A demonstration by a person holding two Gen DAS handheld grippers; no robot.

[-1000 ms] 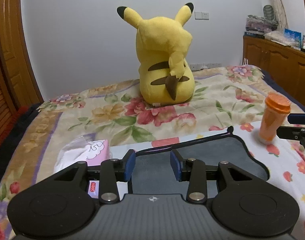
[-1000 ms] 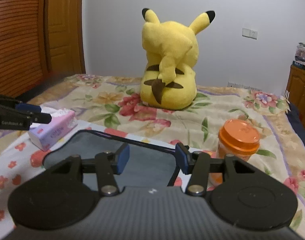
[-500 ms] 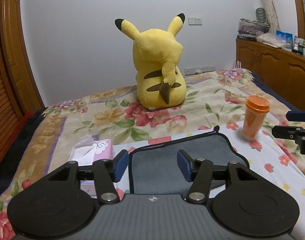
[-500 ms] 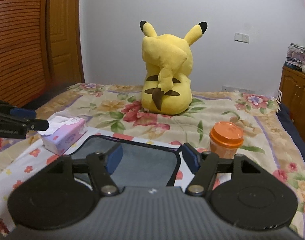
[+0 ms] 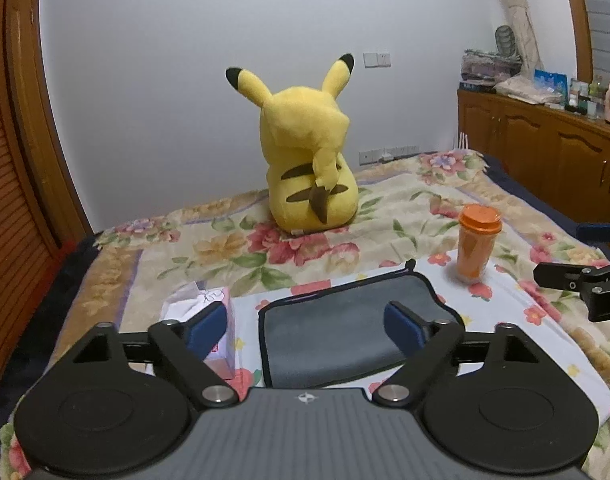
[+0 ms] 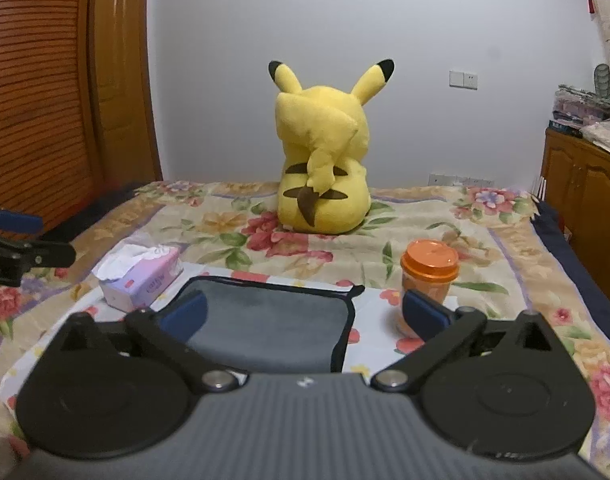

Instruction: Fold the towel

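— Left wrist view?
— My left tool (image 5: 307,326) is spread wide, holding nothing. The grey towel (image 5: 345,332), soft with dark piping, lies flat on a white flowered cloth (image 5: 505,320) on the bed.

— Right wrist view?
— My right tool (image 6: 303,312) gapes wide too. Towel (image 6: 273,316) sits between a pink tissue box (image 6: 141,276) and a ribbed orange cup (image 6: 427,268).

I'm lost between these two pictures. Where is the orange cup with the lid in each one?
Left wrist view: the orange cup stands right of centre, beyond the grey towel's far right corner.
Right wrist view: the orange cup stands right of centre, partly behind the blue finger pad.
Shared landmark: the yellow plush toy behind.
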